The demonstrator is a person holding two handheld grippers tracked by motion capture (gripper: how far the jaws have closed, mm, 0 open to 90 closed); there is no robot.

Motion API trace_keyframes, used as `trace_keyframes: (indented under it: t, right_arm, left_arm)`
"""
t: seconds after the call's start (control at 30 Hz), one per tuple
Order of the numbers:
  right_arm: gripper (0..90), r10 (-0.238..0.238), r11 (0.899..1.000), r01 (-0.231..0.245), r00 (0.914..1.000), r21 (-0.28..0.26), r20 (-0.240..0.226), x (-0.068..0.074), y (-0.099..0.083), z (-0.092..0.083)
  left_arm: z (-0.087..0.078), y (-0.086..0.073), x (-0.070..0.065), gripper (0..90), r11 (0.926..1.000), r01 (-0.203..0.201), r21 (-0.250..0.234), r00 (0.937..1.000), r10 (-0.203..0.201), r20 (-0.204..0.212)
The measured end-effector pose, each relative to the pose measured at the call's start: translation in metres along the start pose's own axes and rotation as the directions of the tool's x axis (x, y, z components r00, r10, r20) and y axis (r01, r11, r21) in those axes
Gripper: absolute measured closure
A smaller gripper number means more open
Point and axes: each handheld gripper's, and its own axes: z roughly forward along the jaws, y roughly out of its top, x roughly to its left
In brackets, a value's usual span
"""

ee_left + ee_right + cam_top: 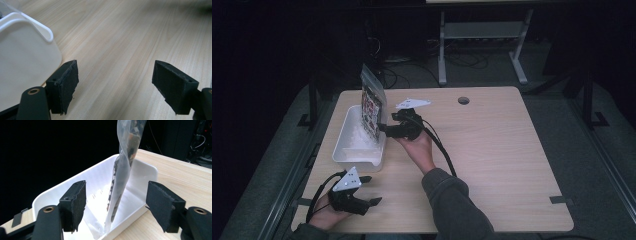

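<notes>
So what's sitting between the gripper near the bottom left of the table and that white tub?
Nothing: in the high view, only bare table separates the left gripper from the white tub. In the left gripper view its open jaws frame plain wood beside the tub.

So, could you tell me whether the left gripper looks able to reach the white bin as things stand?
Probably yes: the left gripper sits open just beside the white bin, with bare table between them.
</notes>
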Motion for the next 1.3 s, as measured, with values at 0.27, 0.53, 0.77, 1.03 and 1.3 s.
trace_keyframes:
  t: [0.27, 0.53, 0.77, 1.03, 1.3]
  right_arm:
    - [31.1, -0.025, 1.0, 0.025, 0.9994, 0.013, -0.025, -0.003, -0.004, -0.019]
    - [30.4, -0.02, 0.999, 0.021, 0.9986, 0.025, -0.048, -0.013, -0.01, -0.039]
    - [29.3, -0.016, 0.999, 0.017, 0.9982, 0.027, -0.057, -0.019, -0.012, -0.056]
    - [27.6, -0.019, 0.999, 0.022, 0.9973, 0.046, -0.071, -0.023, -0.016, -0.067]
    - [27.2, -0.004, 0.999, 0.009, 0.9951, 0.053, -0.099, -0.03, -0.02, -0.089]
  left_arm:
    - [0.003, 0.0, -0.002, 20.8, 0.9998, -0.018, 0.013, 0.9998, 0.018, 0.005]
    - [0.005, 0.001, -0.002, 20.9, 0.9995, -0.021, 0.022, 0.9998, 0.021, 0.008]
    - [0.005, 0.0, -0.001, 20.9, 0.9997, -0.013, 0.023, 0.9999, 0.013, 0.004]
    - [0.006, 0.0, 0.0, 21.0, 0.9996, -0.016, 0.025, 0.9999, 0.016, 0.003]
    - [0.006, 0.0, 0.0, 21.1, 0.9996, -0.015, 0.024, 0.9999, 0.015, 0.003]
